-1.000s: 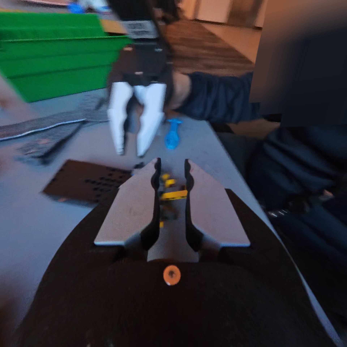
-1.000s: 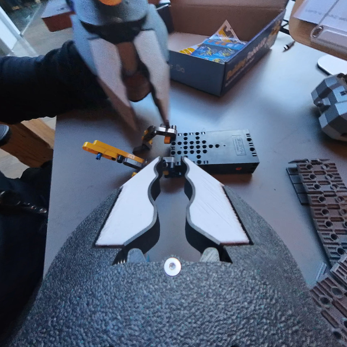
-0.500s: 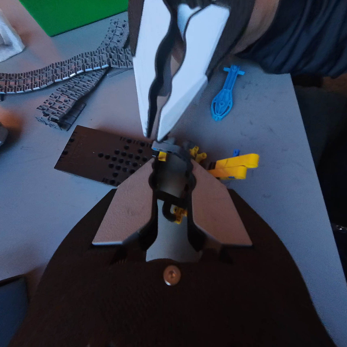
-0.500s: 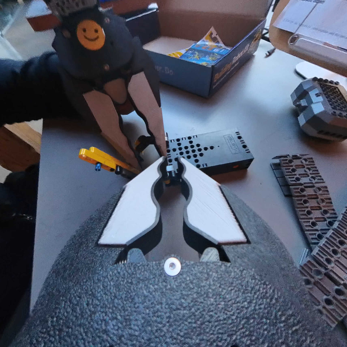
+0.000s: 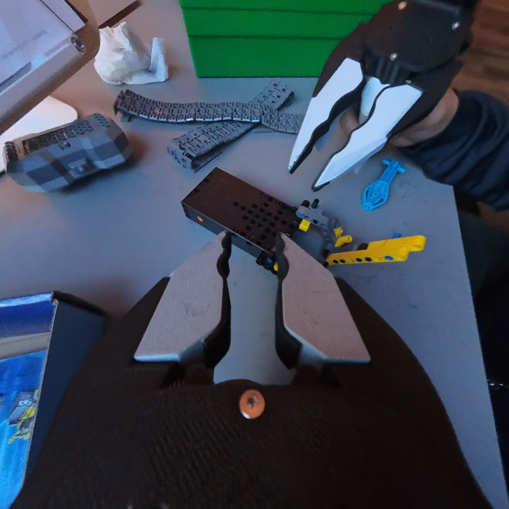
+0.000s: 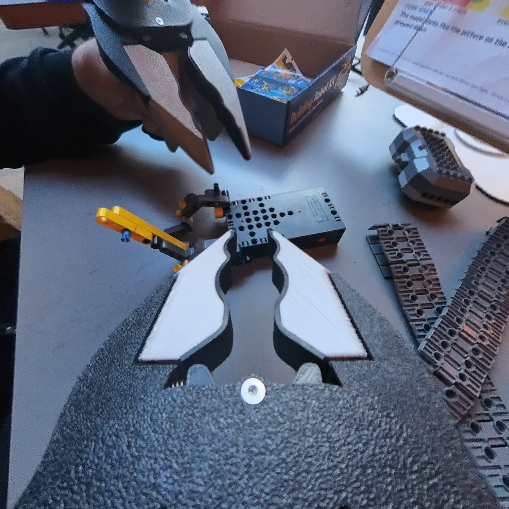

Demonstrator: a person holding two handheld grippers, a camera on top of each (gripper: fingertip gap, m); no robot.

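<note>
Straddling the near end of the flat black plastic block with its grid of round holes, the white-fingered right gripper stands with jaws apart, empty, tips just at the block's corner. That block lies on the grey table, its long axis running away to the right, grey-and-yellow linkage attached leftward. Hovering above that linkage end, the brown-fingered left gripper is likewise parted and empty.

Blue box cut off left
</note>
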